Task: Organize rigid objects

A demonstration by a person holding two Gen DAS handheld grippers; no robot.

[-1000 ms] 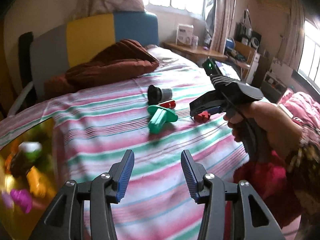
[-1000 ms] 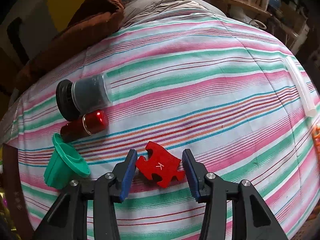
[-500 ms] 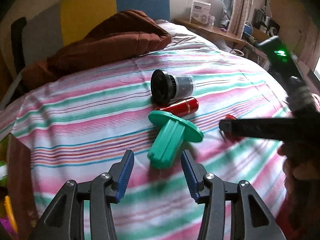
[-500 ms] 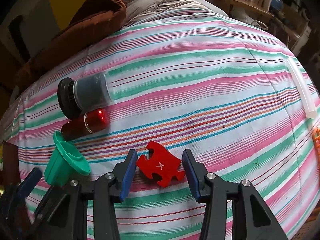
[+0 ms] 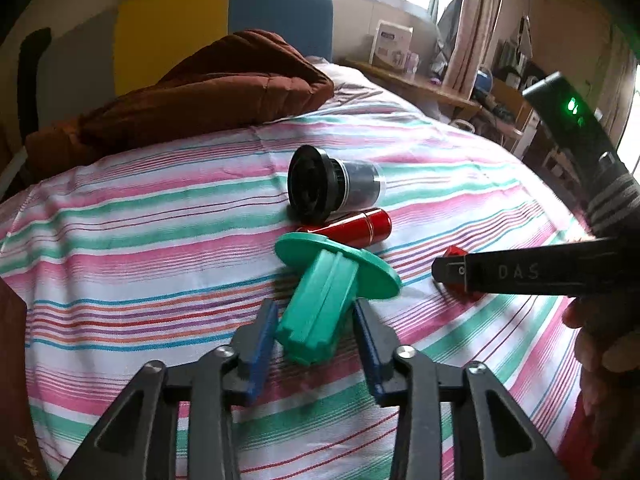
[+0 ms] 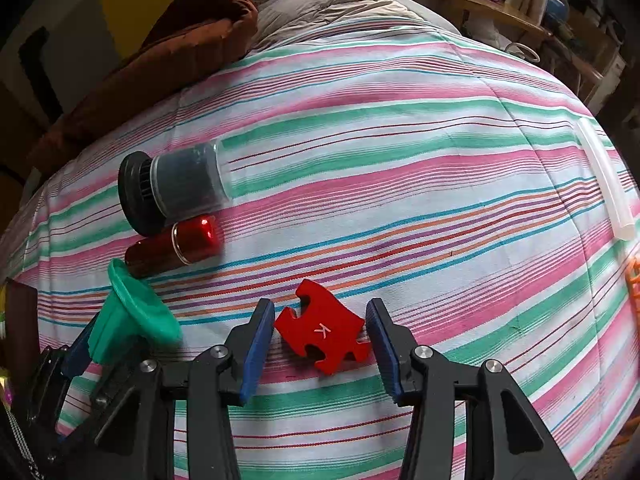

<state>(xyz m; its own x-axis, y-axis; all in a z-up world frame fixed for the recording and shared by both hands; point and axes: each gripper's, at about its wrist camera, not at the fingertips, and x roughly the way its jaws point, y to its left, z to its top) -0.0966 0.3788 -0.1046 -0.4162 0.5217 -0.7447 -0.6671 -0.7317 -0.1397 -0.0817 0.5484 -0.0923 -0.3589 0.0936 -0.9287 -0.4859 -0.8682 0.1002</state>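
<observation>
The left tongs (image 5: 314, 320) sit low over the striped bed cover (image 5: 140, 240) with the stem of a green flanged plastic piece (image 5: 320, 308) between their blue pads; the jaws have just been closing, and both pads now lie against the sides of the stem, pinching it, while the piece's round flange points away toward the far side of the bed; the right wrist view shows the same grip from the side, the green piece (image 6: 132, 320) lifted at its flange end off the cover; just beyond the flange lies a red metallic cylinder (image 5: 356, 224) on its side, and touching that from behind lies a jar with a black ribbed lid (image 5: 332, 188), also on its side, its clear body dark inside; the right tongs (image 6: 320, 334) straddle a red puzzle-shaped tile (image 6: 322, 332) marked with a white K, which lies flat on the cover; the jaws are spread with a narrow gap showing between each pad and the tile's edges, so nothing is gripped there; a hand (image 5: 600, 344) holds the right tool at the right edge of the left wrist view; a pale translucent tube (image 6: 606, 180) lies well apart near the bed's right edge; a brown quilt (image 5: 208, 88) is bunched at the head of the bed.
</observation>
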